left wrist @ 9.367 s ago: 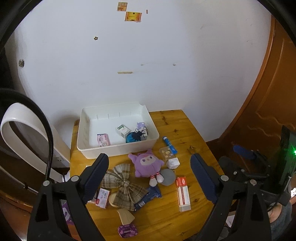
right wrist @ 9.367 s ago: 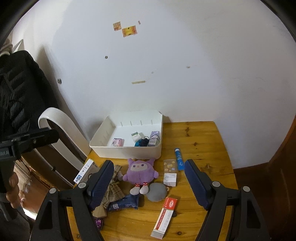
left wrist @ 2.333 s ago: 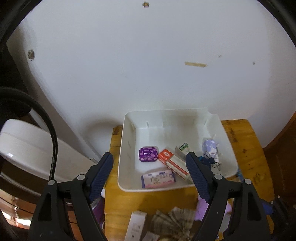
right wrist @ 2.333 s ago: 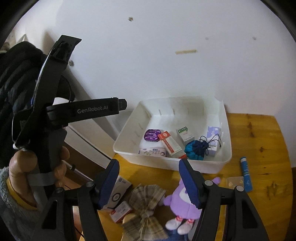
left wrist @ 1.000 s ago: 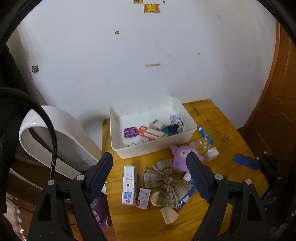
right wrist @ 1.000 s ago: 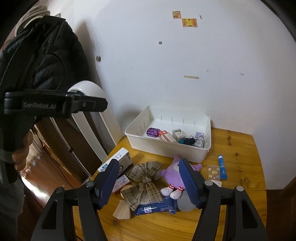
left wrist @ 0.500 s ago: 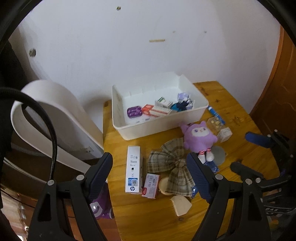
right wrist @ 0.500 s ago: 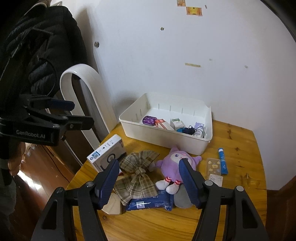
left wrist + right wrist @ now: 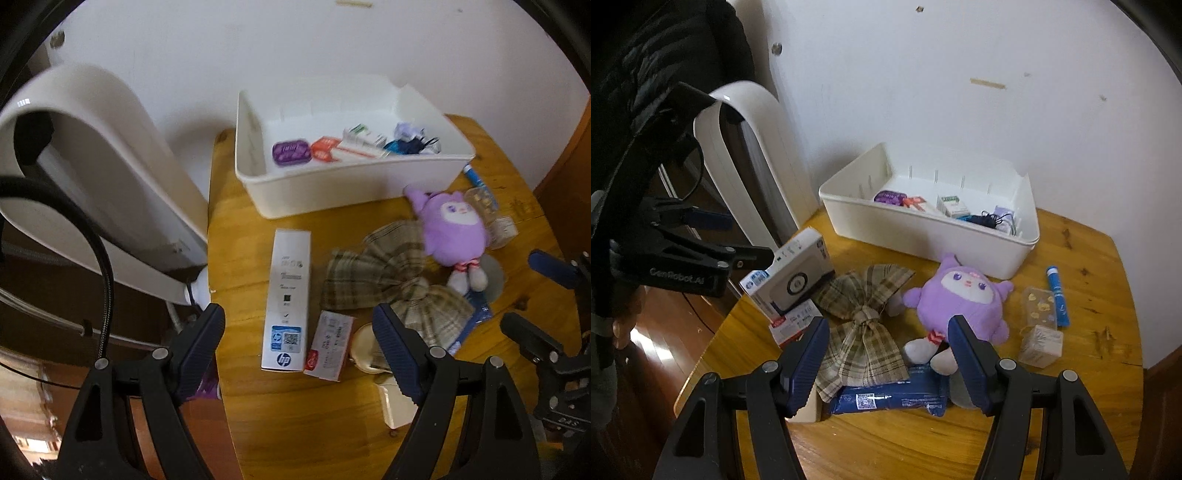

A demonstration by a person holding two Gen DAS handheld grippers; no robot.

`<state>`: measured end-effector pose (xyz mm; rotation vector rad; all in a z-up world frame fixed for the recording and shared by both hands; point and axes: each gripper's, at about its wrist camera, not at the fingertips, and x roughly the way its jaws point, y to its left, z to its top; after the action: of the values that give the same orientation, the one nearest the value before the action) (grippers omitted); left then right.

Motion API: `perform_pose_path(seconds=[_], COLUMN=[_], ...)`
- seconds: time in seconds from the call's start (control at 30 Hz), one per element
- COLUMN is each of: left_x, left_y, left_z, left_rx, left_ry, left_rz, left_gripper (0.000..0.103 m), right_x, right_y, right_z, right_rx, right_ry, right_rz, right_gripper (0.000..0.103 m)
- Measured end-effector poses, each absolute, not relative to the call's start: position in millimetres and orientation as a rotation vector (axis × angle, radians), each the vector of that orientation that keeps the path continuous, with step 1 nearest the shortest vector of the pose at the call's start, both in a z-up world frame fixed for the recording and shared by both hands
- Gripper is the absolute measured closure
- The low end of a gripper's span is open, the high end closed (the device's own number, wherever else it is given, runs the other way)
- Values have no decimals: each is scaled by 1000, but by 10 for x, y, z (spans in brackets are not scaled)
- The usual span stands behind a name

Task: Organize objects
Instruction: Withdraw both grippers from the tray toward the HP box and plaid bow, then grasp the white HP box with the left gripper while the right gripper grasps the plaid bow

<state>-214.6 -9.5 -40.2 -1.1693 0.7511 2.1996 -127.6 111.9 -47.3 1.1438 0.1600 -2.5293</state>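
On wooden table (image 9: 251, 406), white box (image 9: 288, 295) lies between open, empty left claw (image 9: 299, 343)

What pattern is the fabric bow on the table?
The bow is beige-and-brown plaid, clearest in the right wrist view.

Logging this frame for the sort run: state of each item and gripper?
White plastic bin: upright, partly filled.
Purple tin: in bin.
White HP box: flat on table.
Purple plush toy: on table, face up.
Left gripper: open, empty.
Right gripper: open, empty.
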Motion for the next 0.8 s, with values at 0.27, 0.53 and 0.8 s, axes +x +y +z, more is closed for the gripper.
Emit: perform_pose_path(seconds=[0.27, 0.53, 0.8], left_x=[-2389, -2576, -2675], left_y=[-102, -79, -45], left_z=[-688, -909, -1065], left_rx=[-1281, -1351, -1390], left_ry=[746, 745, 758], left_rz=[2177, 2173, 2164], left_gripper=[19, 19, 19], right_x=[-1392, -1562, -1684], right_y=[1058, 912, 699], right_z=[-652, -875, -1051], right_rx=[1181, 1231, 1251], right_ry=[179, 199, 286], right_rz=[-2502, -2454, -2428], right_gripper=[35, 35, 35])
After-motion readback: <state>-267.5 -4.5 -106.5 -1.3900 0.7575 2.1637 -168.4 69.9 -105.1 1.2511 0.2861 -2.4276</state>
